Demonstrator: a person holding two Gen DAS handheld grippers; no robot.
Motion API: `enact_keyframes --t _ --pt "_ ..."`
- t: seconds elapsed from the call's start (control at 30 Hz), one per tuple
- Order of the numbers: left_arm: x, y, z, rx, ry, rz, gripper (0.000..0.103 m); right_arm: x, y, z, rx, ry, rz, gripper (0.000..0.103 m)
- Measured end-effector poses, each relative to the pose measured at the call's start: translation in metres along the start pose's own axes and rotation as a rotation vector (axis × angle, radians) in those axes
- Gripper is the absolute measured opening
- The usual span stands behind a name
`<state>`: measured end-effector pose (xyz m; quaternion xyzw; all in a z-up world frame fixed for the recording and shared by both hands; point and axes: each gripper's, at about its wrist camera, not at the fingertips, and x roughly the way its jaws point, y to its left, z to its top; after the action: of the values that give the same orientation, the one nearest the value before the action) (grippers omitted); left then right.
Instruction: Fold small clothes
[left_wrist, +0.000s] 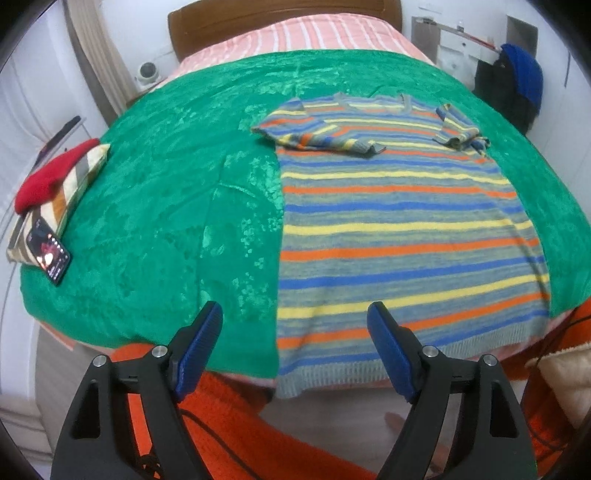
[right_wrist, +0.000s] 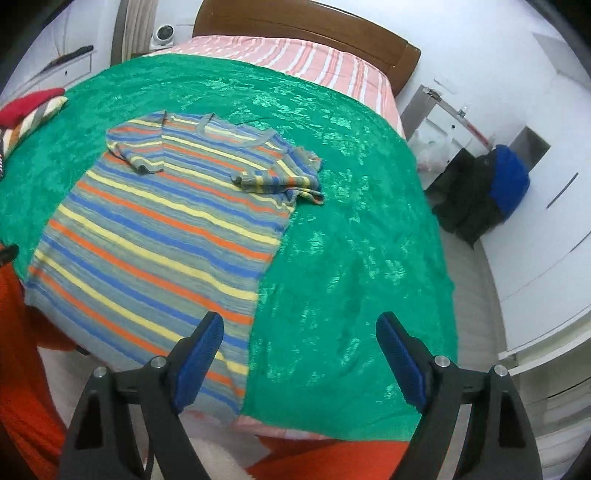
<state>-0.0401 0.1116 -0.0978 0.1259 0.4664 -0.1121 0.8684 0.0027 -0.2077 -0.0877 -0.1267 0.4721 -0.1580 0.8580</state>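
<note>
A small striped knit shirt (left_wrist: 399, 229), grey with orange, blue and yellow bands, lies flat on a green bed cover (left_wrist: 166, 206). Both short sleeves are folded in over the chest. Its hem hangs slightly over the near bed edge. My left gripper (left_wrist: 295, 343) is open and empty, just above the hem's left corner. In the right wrist view the shirt (right_wrist: 162, 236) lies to the left. My right gripper (right_wrist: 299, 354) is open and empty, above the shirt's lower right corner and the green cover (right_wrist: 351, 258).
A red cloth on a striped pillow (left_wrist: 59, 192) and a lit phone (left_wrist: 51, 256) sit at the bed's left edge. An orange blanket (left_wrist: 236, 417) hangs below the near edge. A wooden headboard (right_wrist: 306, 33) is at the far end. Dark and blue bags (right_wrist: 487, 188) stand by white cabinets.
</note>
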Motion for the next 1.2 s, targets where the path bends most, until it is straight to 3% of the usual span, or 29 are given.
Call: enact_keyframes --t 0.5,0.97,1.07,1.1,1.2 --pt "0.004 -0.018 0.001 0.046 0.016 0.008 0.082 -0.002 -0.047 -0.013 0.083 0.021 -0.101 0.084" --pt "0.004 -0.031 0.003 0.084 0.018 0.01 0.083 0.001 -0.067 -0.022 0.131 0.038 -0.118 0.084" --pt "0.009 -0.029 0.008 0.076 0.002 0.015 0.094 0.006 -0.067 -0.021 0.145 0.023 -0.075 0.084" --pt "0.012 -0.025 0.013 0.063 -0.022 0.017 0.1 0.009 -0.066 -0.019 0.145 0.001 -0.031 0.084" --pt "0.032 -0.012 0.031 0.005 -0.079 0.043 0.1 0.031 -0.057 -0.005 0.099 -0.051 0.156 0.085"
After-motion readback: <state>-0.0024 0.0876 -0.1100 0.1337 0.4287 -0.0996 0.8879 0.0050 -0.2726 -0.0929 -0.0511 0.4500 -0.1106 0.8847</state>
